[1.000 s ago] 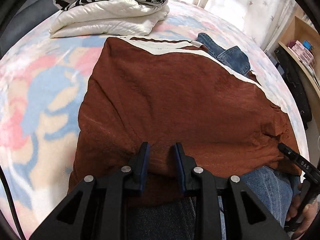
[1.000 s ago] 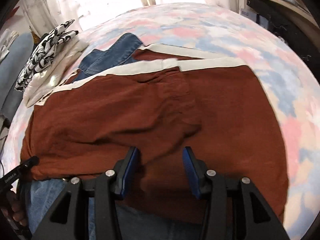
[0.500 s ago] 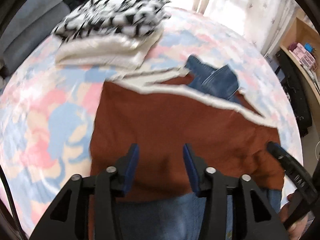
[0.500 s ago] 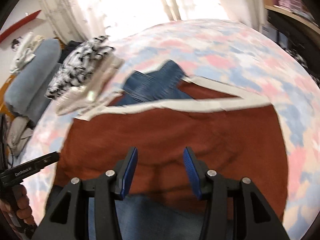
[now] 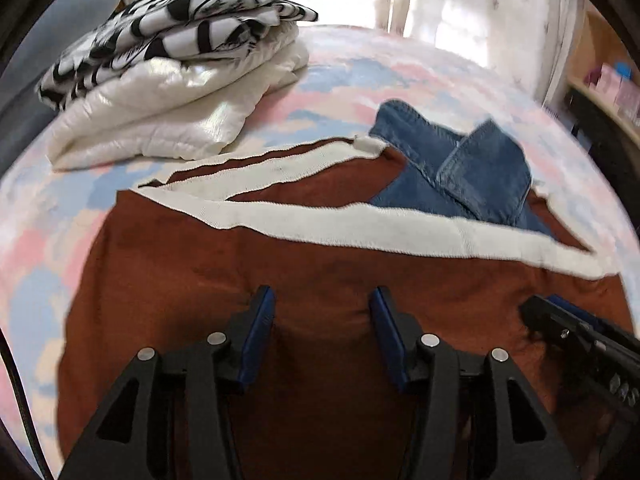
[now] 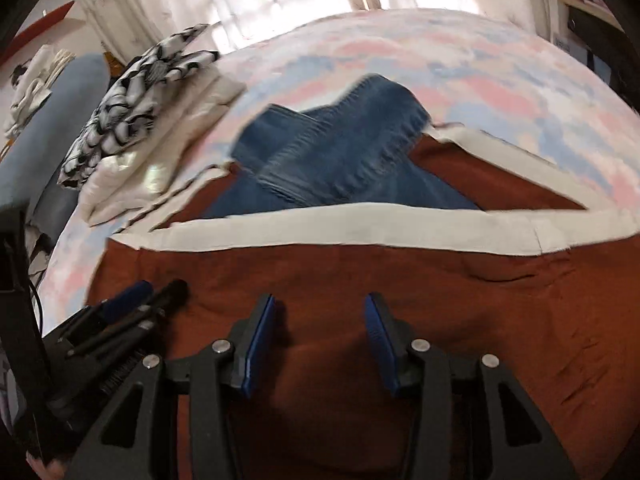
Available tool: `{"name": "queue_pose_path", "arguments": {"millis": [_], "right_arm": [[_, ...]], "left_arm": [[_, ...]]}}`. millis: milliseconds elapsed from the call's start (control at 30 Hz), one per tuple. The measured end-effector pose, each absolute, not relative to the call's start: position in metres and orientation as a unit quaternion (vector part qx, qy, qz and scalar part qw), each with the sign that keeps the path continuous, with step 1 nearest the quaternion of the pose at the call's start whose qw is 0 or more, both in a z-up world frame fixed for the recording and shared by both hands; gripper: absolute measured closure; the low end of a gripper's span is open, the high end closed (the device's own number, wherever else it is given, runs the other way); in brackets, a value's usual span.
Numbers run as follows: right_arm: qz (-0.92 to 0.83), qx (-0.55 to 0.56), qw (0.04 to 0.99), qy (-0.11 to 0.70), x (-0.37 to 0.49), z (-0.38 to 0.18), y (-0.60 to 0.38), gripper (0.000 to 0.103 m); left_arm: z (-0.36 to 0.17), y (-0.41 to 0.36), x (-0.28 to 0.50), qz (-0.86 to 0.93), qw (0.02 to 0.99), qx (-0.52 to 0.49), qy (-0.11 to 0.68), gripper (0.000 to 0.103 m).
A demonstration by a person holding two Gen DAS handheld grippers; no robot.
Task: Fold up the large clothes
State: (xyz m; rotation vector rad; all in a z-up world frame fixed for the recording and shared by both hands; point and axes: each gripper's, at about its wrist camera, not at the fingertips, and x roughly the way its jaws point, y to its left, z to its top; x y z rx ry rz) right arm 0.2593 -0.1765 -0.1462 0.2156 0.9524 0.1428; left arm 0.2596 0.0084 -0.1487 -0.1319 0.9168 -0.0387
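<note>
A rust-brown garment (image 5: 192, 280) with a white band (image 5: 360, 220) lies spread on the bed, over blue jeans (image 5: 460, 176) that stick out at its far side. My left gripper (image 5: 322, 294) hovers low over the brown cloth. Its jaws are opening, and a soft ridge of cloth lies between them without being pressed. My right gripper (image 6: 319, 300) is over the same brown garment (image 6: 460, 288) to the right. Its jaws are closing but still apart on the cloth. Each gripper shows in the other's view, the right gripper (image 5: 560, 324) and the left gripper (image 6: 152, 296). The jeans (image 6: 340, 152) also show there.
A stack of folded clothes (image 5: 180, 80), white under black-and-white print, sits at the far left of the bed; the right wrist view shows the stack (image 6: 140, 120) too. The pastel bedcover (image 6: 440, 60) stretches beyond. A blue-grey cushion (image 6: 68, 92) lies left, shelves (image 5: 600, 92) right, curtains behind.
The left jaws, which pinched a fold of brown cloth, have come apart. Both grippers moved forward over the garment. The near jeans have left view and more of the far jeans shows.
</note>
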Motion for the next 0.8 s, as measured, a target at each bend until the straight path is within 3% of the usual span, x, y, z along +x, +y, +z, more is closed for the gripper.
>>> {"name": "queue_pose_path", "arguments": {"millis": [167,200,233,667,800], "right_arm": [[-0.044,0.102,0.903,0.415,0.252,-0.146,-0.229,0.066],[-0.040,0.127,0.903,0.409,0.250,-0.149,-0.244,0.078],[-0.035,0.148,0.901,0.407,0.248,-0.152,-0.253,0.083],[-0.025,0.157,0.909,0.385,0.240,-0.150,-0.253,0.076],[-0.022,0.183,0.901,0.393,0.233,-0.138,-0.252,0.073]], "left_arm": [[-0.151,0.029,0.263,-0.044,0.894,-0.111,0.432,0.053],[-0.152,0.033,0.263,-0.048,0.894,-0.124,0.429,0.053],[-0.153,0.036,0.261,-0.051,0.893,-0.132,0.426,0.053],[-0.147,0.037,0.256,-0.042,0.894,-0.129,0.427,0.053],[-0.127,0.038,0.239,-0.020,0.894,-0.115,0.432,0.044]]}}
